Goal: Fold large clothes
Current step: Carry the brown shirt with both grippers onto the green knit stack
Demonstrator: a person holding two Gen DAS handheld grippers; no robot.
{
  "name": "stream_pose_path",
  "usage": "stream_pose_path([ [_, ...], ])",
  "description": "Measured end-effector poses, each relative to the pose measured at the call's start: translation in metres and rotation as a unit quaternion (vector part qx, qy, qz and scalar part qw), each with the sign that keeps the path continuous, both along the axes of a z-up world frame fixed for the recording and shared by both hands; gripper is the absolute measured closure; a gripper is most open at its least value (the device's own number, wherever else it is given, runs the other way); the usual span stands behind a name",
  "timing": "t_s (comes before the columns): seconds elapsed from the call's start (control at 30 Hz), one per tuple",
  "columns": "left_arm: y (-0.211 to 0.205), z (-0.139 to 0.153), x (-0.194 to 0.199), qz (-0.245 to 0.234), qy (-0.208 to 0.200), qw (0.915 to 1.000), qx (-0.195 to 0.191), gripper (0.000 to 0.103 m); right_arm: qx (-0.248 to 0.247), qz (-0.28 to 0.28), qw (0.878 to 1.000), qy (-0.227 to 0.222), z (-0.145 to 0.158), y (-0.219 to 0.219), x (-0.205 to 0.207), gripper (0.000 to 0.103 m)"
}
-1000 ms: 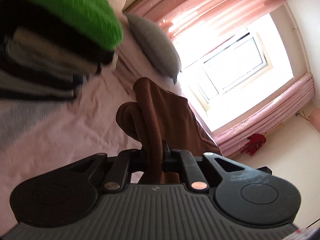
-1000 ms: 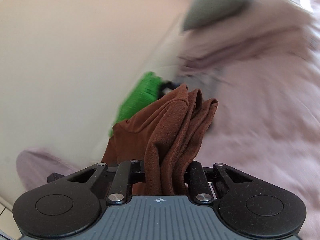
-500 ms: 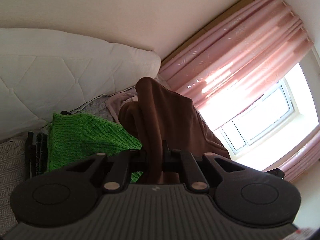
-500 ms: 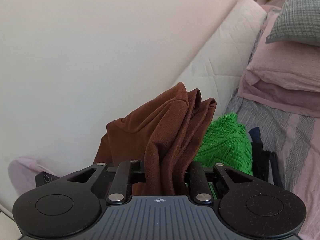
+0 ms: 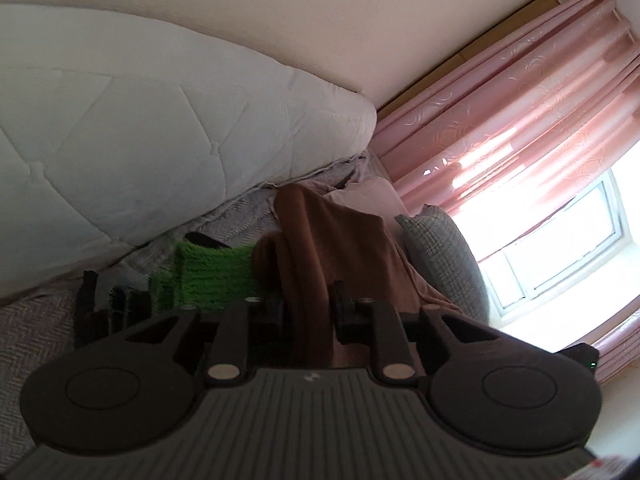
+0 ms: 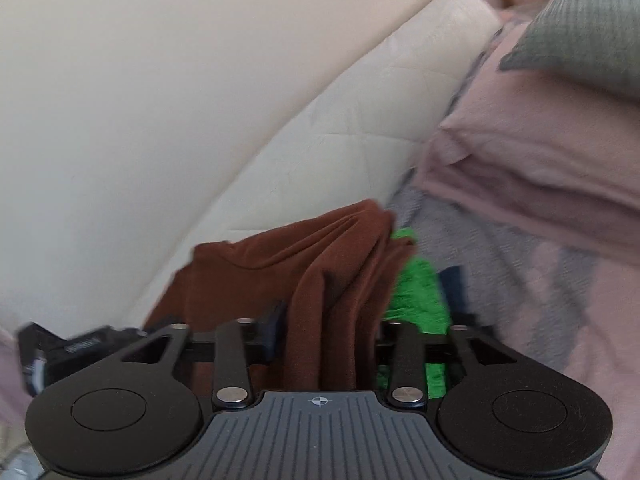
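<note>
A folded brown garment (image 5: 332, 248) hangs between my two grippers over the top of a clothes stack, which a green knit (image 5: 212, 272) covers. The left gripper (image 5: 309, 312) has its jaws opening, with a thick fold of the brown cloth loose between them. In the right wrist view the brown garment (image 6: 304, 256) sags over the green knit (image 6: 416, 292). The right gripper (image 6: 330, 328) is also opening and stands much wider, its fingers apart from the bunched cloth that lies between them. Darker folded clothes (image 5: 104, 304) sit under the knit.
A white quilted pad (image 5: 160, 140) leans on the wall behind the stack. A grey pillow (image 5: 440, 256) and pink bedding (image 6: 540, 160) lie to the right. Pink curtains (image 5: 500, 100) frame a bright window (image 5: 560, 240). A grey-striped pink sheet (image 6: 560, 280) covers the bed.
Both grippers swung with the brown garment from over the bed to the stack by the wall. Both pairs of jaws have since widened, the right far more, and the garment has sunk lower.
</note>
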State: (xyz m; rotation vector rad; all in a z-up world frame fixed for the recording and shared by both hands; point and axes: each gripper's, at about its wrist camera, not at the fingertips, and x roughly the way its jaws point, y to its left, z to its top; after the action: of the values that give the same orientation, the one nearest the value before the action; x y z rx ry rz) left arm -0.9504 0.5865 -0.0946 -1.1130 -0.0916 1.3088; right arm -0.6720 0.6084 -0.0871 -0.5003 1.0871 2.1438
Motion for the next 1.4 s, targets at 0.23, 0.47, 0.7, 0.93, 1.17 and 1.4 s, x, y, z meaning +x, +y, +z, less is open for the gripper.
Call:
stream_pose_path([
  [0.23, -0.003, 0.061, 0.0, 0.045, 0.096, 0.9935, 0.041, 0.082, 0.211, -0.051, 0.969, -0.116, 0.049, -0.033, -0.02, 0.053],
  [0.47, 0.045, 0.047, 0.086, -0.038, 0.239, 0.9701, 0.017, 0.08, 0.267, 0.027, 0.936, -0.229, -0.003, -0.021, -0.089, 0.055],
  [0.7, 0.062, 0.016, 0.069, -0.023, 0.209, 0.9777, 0.008, 0.075, 0.198, -0.042, 0.956, -0.214, -0.01, 0.019, -0.058, 0.055],
  [0.93, 0.006, 0.067, 0.061, 0.017, 0.252, 0.9668, 0.04, 0.08, 0.269, -0.072, 0.947, -0.156, 0.043, -0.064, 0.003, 0.055],
  [1.17, -0.104, 0.086, 0.121, -0.028, 0.274, 0.9596, 0.057, 0.079, 0.291, -0.027, 0.948, -0.127, 0.029, -0.181, 0.012, 0.055],
  [1.4, -0.114, 0.06, 0.146, -0.024, 0.298, 0.9541, 0.017, 0.076, 0.274, 0.019, 0.948, -0.157, 0.009, -0.186, -0.015, 0.055],
])
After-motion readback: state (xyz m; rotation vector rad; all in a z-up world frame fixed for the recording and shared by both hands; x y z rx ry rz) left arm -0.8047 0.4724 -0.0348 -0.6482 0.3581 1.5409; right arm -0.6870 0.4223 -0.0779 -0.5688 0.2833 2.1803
